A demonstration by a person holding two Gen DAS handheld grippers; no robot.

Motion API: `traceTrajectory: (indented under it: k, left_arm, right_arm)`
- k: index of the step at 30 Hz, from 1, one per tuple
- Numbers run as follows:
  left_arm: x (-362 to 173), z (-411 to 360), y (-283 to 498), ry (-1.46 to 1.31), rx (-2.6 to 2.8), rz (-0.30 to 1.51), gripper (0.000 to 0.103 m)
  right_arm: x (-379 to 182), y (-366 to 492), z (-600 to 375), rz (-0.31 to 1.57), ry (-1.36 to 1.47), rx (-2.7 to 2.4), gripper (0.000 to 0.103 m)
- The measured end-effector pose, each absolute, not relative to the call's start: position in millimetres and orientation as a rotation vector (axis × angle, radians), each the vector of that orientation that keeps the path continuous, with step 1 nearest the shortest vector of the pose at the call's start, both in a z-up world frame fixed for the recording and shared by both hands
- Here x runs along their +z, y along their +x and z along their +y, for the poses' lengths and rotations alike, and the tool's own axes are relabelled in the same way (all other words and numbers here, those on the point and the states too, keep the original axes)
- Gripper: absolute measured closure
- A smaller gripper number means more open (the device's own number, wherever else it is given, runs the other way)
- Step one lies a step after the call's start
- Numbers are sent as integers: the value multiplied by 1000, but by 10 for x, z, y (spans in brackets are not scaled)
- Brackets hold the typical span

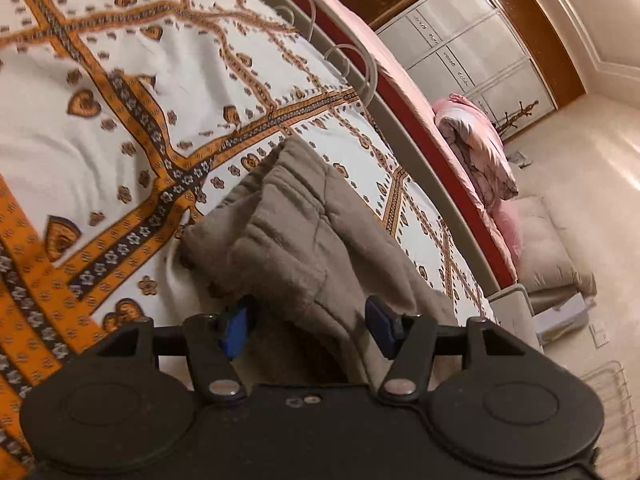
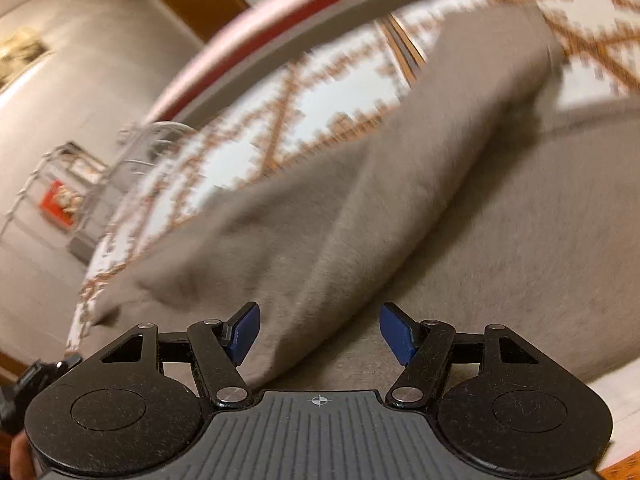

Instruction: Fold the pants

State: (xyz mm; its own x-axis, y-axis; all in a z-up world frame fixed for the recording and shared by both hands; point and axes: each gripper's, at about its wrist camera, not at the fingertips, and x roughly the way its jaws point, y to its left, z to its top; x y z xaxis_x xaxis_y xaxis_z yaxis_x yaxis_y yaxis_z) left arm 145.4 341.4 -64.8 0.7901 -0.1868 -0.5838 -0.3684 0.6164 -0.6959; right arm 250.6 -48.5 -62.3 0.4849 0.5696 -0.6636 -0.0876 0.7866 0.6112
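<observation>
Brown fuzzy pants (image 1: pixel 304 232) on patterned bedspread (image 1: pixel 100 140) | your left gripper (image 1: pixel 310 326) and right gripper (image 2: pixel 322 332) both wide, holding nothing | mid-fold; grab an edge next.

A white bedspread (image 1: pixel 100 148) patterned with orange bands and small hearts covers the bed, and a curled white metal rail (image 1: pixel 352 64) runs along its far edge. Past that rail a pink mattress (image 1: pixel 400 80) carries a bundled pink quilt (image 1: pixel 476 140) near its end, with a beige cushion (image 1: pixel 552 248) on the floor just beside it. White wardrobe doors (image 1: pixel 472 40) stand at the back, and what seems to be a wire basket (image 1: pixel 612 408) shows at the lower right.
</observation>
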Motion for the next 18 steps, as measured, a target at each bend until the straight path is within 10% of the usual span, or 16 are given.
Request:
traceTrajectory:
  k: [4,18]
  left_arm:
    - [-646,3404,1541,-870,148,693,81]
    - [-581,3403,1540,-635,174,675,85]
  right_arm:
    - [-705,2597,-465,993,568,424,87]
    - [-854,2118,-543,908,499,482,90]
